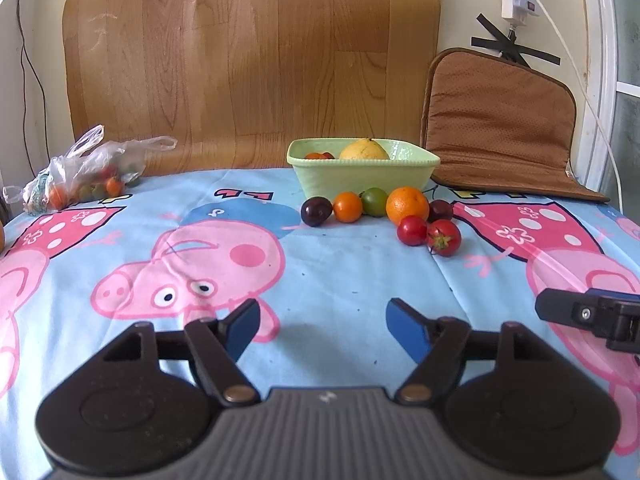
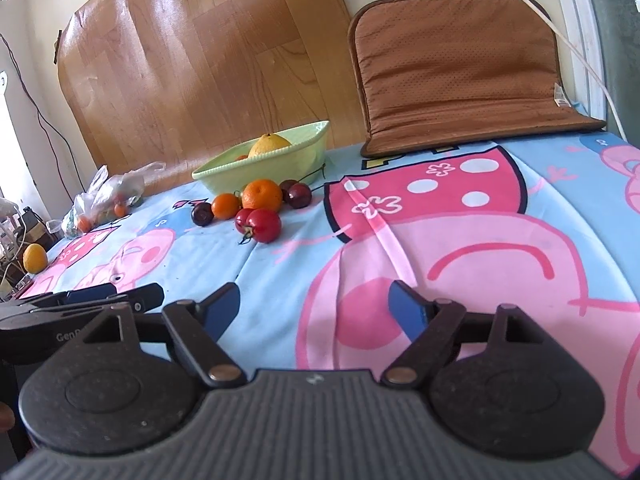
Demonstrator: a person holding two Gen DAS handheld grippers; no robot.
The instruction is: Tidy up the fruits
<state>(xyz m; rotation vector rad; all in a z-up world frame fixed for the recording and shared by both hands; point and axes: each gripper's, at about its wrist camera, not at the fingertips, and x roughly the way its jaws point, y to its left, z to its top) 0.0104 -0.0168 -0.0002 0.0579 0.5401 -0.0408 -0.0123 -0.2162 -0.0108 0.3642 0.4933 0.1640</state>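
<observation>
Blue-padded jaws on both the left gripper (image 1: 322, 326) and right gripper (image 2: 314, 306) gape wide, empty, low over the desk (image 1: 340, 272). Take the nearest red tomato (image 1: 444, 237) first, squeezing gently, then lift it into the green bowl (image 1: 362, 174) behind the loose fruit.

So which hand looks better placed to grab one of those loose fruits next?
Probably the left gripper: it is open and faces the fruit row and green bowl head-on. The right gripper, also open, sees them off to its left.
</observation>
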